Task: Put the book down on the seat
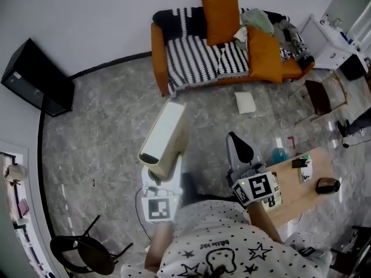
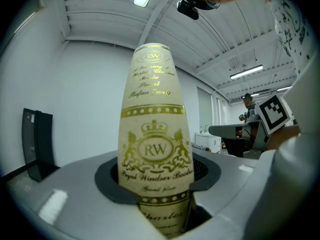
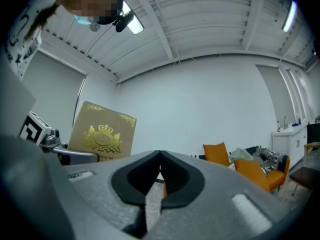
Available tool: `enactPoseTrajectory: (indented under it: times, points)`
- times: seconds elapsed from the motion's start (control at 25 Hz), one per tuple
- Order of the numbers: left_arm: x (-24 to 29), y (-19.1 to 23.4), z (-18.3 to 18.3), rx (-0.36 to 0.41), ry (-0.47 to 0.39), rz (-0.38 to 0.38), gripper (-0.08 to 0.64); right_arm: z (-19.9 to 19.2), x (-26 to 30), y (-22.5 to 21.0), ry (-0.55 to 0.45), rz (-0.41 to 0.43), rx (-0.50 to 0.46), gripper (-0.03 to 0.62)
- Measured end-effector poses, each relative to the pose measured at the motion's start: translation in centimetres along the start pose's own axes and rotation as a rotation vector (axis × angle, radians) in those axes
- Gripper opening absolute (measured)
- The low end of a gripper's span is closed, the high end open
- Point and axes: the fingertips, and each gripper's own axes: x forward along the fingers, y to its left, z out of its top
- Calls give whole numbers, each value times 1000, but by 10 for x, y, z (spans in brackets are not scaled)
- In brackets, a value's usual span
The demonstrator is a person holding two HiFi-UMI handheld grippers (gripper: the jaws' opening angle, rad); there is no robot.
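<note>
2 hand-held grippers show in the head view, both in front of the person's torso. The left hand-held gripper (image 1: 157,169) is clamped on the book (image 1: 166,133). Its own view shows both jaws pressed against the lower part of a cream cover with a gold crown crest and the letters "RW". The book stands on end above the jaws, leaning slightly, and most of its length is clear of the grip. It hangs over the grey floor (image 1: 104,114), well apart from the sofa (image 1: 157,48) at the far wall.

The right hand-held gripper (image 1: 237,145) is closed with nothing in it. In its own view the dark pads meet at their tips. That view also catches the book's cover off to the left, with the sofa far behind on the right.

The sofa is orange. A black-and-white striped blanket (image 1: 191,59) is draped over its seat, 1 orange cushion (image 1: 220,17) leans on the backrest, and clothes are piled at its right end. A white pad (image 1: 245,102) lies on the floor just in front of it. A wooden bench (image 1: 293,193) stands at the person's right with small items on it. A black chair (image 1: 81,253) sits at the lower left.
</note>
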Motion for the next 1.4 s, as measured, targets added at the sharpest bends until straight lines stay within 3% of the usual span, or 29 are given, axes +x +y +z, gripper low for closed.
enactPoseTrajectory:
  times: [0.36, 0.84, 1.4]
  points:
    - [54, 58, 11, -4, 28, -35, 233, -2, 75, -7, 33, -53, -2, 0]
    - [92, 96, 6, 17, 56, -89, 233, -1, 130, -8, 34, -96, 13, 0]
    - [154, 105, 11, -28, 43, -37, 233, -4, 185, -38, 41, -13, 12, 0]
